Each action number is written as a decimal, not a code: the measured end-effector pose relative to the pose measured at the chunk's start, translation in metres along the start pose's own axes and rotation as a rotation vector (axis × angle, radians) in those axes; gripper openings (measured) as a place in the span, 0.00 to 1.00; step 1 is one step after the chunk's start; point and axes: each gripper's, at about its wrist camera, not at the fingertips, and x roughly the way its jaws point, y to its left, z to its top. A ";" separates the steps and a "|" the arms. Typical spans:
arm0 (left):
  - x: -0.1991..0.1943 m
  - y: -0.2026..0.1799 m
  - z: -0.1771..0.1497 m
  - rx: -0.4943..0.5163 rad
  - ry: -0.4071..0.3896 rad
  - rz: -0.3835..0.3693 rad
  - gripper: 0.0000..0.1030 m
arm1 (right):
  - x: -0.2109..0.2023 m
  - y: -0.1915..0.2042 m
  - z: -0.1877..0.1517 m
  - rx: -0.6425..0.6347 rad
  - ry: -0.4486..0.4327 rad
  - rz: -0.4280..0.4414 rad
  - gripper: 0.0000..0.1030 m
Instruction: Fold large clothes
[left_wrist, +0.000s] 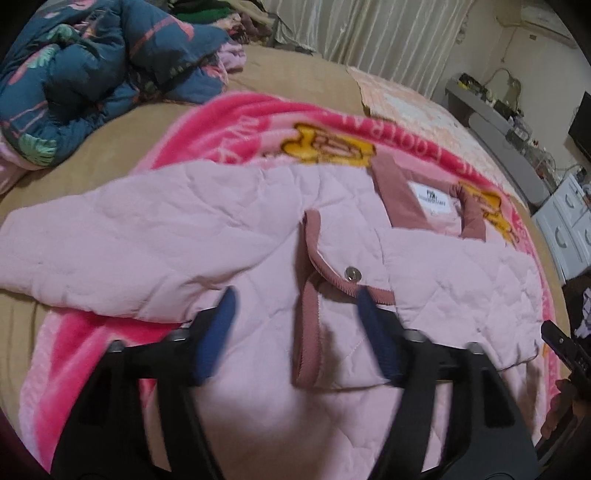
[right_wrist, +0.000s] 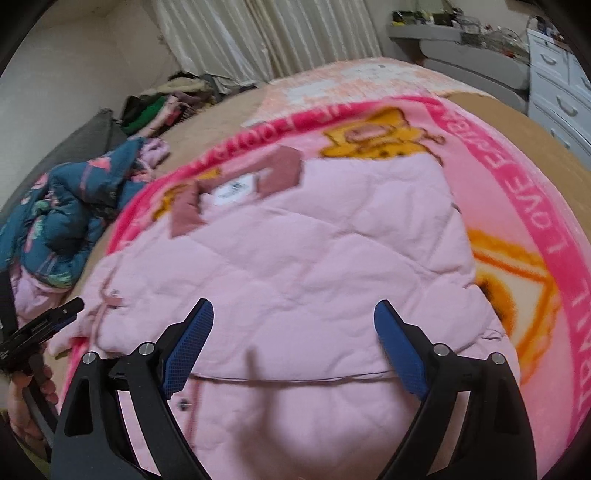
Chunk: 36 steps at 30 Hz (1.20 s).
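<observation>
The pink quilted jacket (left_wrist: 207, 236) lies spread on the bright pink blanket (left_wrist: 236, 122) that covers the bed, collar and white label (left_wrist: 428, 197) at the far end from where the person stands. One sleeve (left_wrist: 92, 236) is laid across the front on the collar's left; the dusty-rose placket with its snap (left_wrist: 351, 274) runs down the middle.

Both claws hover above the jacket's near half, empty and spread wide — the left gripper (left_wrist: 295, 332) over the placket, the right gripper (right_wrist: 293, 345) over the hem seam (right_wrist: 295, 380); neither touches the cloth as far as I can tell.

To fold it well, I'd say each claw should drop onto a hem corner, pinching both quilted layers rather than just the top one, since padded cloth slips. Lift evenly and carry the hem toward the collar — keeping the two hands level so the sleeve stays tucked. The crumpled teal quilt (left_wrist: 85, 74) beyond the collar looks well clear.
</observation>
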 end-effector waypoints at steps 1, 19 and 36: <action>-0.005 0.000 0.001 -0.001 -0.010 0.004 0.74 | -0.003 0.004 0.000 -0.009 -0.006 0.010 0.85; -0.063 0.047 0.003 -0.045 -0.123 0.127 0.91 | -0.030 0.106 0.001 -0.163 -0.071 0.113 0.96; -0.090 0.141 0.006 -0.252 -0.157 0.235 0.91 | -0.016 0.231 -0.012 -0.324 -0.050 0.238 0.96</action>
